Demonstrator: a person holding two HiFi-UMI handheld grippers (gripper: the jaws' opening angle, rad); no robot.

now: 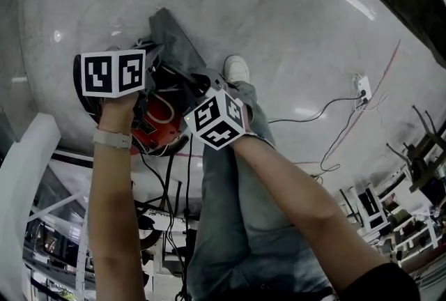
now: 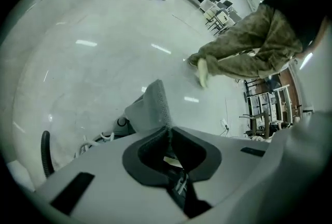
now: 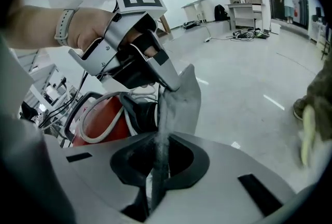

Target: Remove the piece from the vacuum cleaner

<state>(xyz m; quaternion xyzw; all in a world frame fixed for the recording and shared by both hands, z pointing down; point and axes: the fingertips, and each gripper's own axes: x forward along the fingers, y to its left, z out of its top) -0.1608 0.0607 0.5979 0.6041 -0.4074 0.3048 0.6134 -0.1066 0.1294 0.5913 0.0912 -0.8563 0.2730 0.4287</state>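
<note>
A grey fabric piece (image 1: 173, 40) stands up from the red vacuum cleaner (image 1: 155, 129) on the floor. In the left gripper view the fabric (image 2: 151, 105) rises as a flap out of my left gripper (image 2: 169, 136), whose jaws are shut on its lower edge. In the right gripper view the fabric (image 3: 182, 99) runs edge-on through my right gripper (image 3: 157, 159), which is shut on it. The left gripper (image 3: 169, 86) shows there pinching the same piece higher up, above the red vacuum body (image 3: 97, 123). The two grippers sit close together on the fabric.
A white hose (image 3: 101, 112) loops over the vacuum and a black hose (image 2: 45, 153) lies beside it. My own leg and white shoe (image 1: 237, 70) stand just right of the vacuum. A bent-over person (image 2: 249, 52) is farther off. A power strip with cord (image 1: 362, 87) lies on the floor at right.
</note>
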